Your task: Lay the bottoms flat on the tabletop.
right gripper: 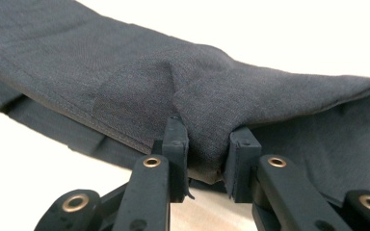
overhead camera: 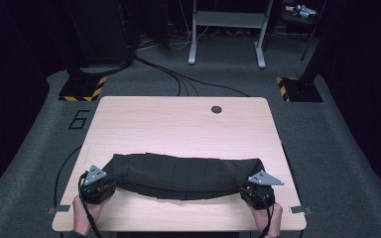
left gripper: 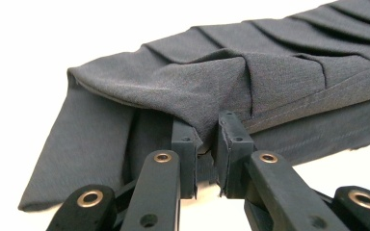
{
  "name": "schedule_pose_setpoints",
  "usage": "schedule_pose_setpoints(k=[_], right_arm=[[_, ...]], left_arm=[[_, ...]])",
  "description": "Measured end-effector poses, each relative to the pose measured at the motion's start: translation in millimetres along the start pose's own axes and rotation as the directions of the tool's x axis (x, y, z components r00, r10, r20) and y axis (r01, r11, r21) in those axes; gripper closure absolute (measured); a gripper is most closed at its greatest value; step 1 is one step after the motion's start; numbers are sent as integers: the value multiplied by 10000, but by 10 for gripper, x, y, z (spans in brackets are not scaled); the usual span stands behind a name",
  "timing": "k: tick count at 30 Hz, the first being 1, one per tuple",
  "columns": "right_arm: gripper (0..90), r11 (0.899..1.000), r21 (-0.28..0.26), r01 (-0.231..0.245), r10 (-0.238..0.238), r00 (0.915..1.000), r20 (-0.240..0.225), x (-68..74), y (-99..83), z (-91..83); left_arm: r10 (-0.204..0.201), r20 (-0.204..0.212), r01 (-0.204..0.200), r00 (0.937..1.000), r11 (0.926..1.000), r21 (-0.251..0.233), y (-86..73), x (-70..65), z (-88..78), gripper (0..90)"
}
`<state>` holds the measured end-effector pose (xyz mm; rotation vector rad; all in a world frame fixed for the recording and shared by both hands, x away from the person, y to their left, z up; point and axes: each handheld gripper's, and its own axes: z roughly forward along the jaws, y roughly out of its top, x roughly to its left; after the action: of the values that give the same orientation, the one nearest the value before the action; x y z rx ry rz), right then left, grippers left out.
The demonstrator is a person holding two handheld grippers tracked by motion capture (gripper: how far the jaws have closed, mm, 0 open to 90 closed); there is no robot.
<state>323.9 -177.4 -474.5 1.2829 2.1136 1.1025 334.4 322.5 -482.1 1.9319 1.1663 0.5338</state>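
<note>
- Dark grey pleated cloth (overhead camera: 183,174), folded into a long band, lies across the near half of the wooden table (overhead camera: 178,124).
- Left gripper (left gripper: 207,144): jaws clamped on a pinch of fabric at the band's left end.
- Right gripper (right gripper: 204,144): jaws clamped on the fold at the right end.
- Risk: each pinch looks shallow and may catch top layers only; a lift could let lower layers sag open.
- Uneven pull would likely skew the pleats.

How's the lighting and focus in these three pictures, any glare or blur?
High view: room dark, table evenly lit, black cloth loses fold detail. Left gripper view: table behind blown out to white, cloth sharp, near arms of the tongs soft. Right gripper view: same white glare, cloth slightly soft far off.
</note>
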Motion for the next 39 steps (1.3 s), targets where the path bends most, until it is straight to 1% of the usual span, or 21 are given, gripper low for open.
schedule_pose_setpoints(k=[1, 3, 4, 5, 6, 8, 9, 13, 15, 16, 19, 20, 22, 25, 31, 33, 34, 35, 36, 38, 39], right_arm=[[744, 10000, 0, 42, -42, 10000, 21, -7, 30, -5], [746, 9999, -38, 137, -137, 9999, 59, -22, 112, -15], [746, 9999, -38, 137, -137, 9999, 59, -22, 112, -15], [746, 9997, -63, 218, -217, 9997, 69, -33, 139, -12], [747, 9998, -93, 156, -155, 9999, 74, -37, 161, -17], [748, 9997, -51, 224, -224, 9997, 98, -50, 215, -15], [748, 9997, -85, 233, -232, 9997, 111, -61, 244, -13], [749, 9996, -5, 296, -296, 9995, 85, -119, 407, 9], [750, 9995, -8, 322, -322, 9994, 111, -143, 473, 21], [750, 9995, 37, 320, -320, 9995, 80, -159, 510, 35], [751, 9993, 82, 356, -357, 9993, 79, -206, 617, 75], [751, 9994, 49, 343, -344, 9994, 103, -224, 651, 89], [751, 9993, 170, 325, -327, 9994, 105, -266, 727, 133], [751, 9992, 332, 237, -242, 9996, 128, -342, 838, 220], [751, 9979, 648, -25, 14, 9999, 166, -503, 1083, 419], [750, 9968, 773, -200, 192, 9998, 107, -551, 1158, 484], [749, 9966, 792, -208, 200, 9997, 113, -587, 1201, 525], [750, 9951, 889, -444, 437, 9990, 98, -626, 1258, 581], [748, 9948, 889, -490, 484, 9988, 91, -655, 1293, 617], [743, 9931, 985, -633, 617, 9979, 189, -716, 1398, 728], [732, 9921, 1003, -754, 729, 9969, 284, -747, 1466, 810]], left_arm=[[-72, 7, 72, 10000, 10000, -61, 26, 1, -2, 801], [-37, 2, 37, 10000, 9999, -152, 72, 9, -14, 803], [-27, -14, 27, 10000, 9997, -236, 94, 12, -15, 803], [17, 26, -17, 10000, 9998, -201, 121, 20, -24, 804], [104, -8, -104, 9999, 9997, -222, 145, 27, -25, 804], [118, 32, -117, 9999, 9997, -236, 195, 31, -27, 805], [182, -35, -183, 9998, 9994, -307, 221, 34, -20, 805], [282, -42, -284, 9996, 9989, -360, 346, 67, -22, 807], [257, 23, -256, 9997, 9990, -379, 408, 98, -10, 807], [166, 60, -163, 9998, 9990, -405, 443, 118, 4, 807], [138, 137, -133, 9998, 9992, -387, 518, 160, 30, 808], [167, 93, -163, 9998, 9991, -391, 552, 173, 50, 809], [111, 152, -105, 9998, 9992, -392, 602, 193, 69, 809], [220, 159, -216, 9996, 9994, -289, 709, 235, 118, 809], [77, 217, -74, 9997, 9999, -117, 910, 359, 265, 809], [-47, 277, 48, 9996, 10000, -55, 976, 410, 324, 808], [-78, 235, 77, 9997, 10000, 15, 1019, 443, 372, 808], [-142, 232, 141, 9996, 9999, 43, 1045, 464, 402, 808], [-149, 179, 146, 9997, 9998, 164, 1094, 499, 456, 808], [-308, 48, 306, 9995, 9992, 241, 1173, 563, 564, 806], [-295, -78, 298, 9995, 9990, 336, 1201, 587, 614, 804]])
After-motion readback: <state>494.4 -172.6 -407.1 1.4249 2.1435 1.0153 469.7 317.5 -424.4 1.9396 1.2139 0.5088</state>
